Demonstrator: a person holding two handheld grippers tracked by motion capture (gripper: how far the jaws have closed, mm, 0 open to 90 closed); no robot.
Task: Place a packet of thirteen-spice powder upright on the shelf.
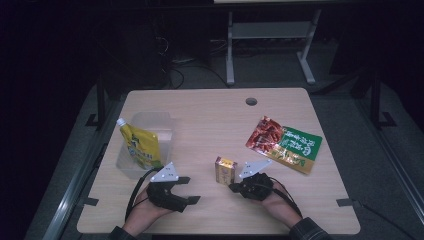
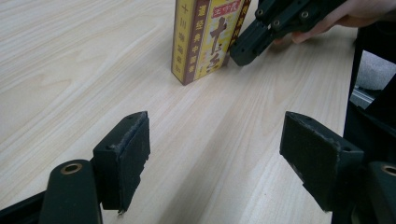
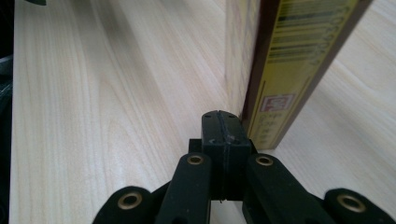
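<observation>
The box (image 1: 225,170) stands upright near the middle of the surface (image 1: 210,115), toward its near edge. The right tool (image 1: 234,188) sits just right of it, jaws pressed together on nothing, tips touching or almost touching the box's lower side; in the right gripper view the closed jaws meet the box (image 3: 280,70) at its base. This looks like a nudge with a closed tool rather than a grasp. The left tool (image 1: 189,190) rests to the left, jaws wide apart and empty, aimed at the box (image 2: 205,37). Farther off lie a pouch (image 1: 140,145) in a clear bin (image 1: 165,125) at far left and a snack bag (image 1: 284,144) at right. The next move probably calls for a gentle, low push so the box slides and does not topple.
</observation>
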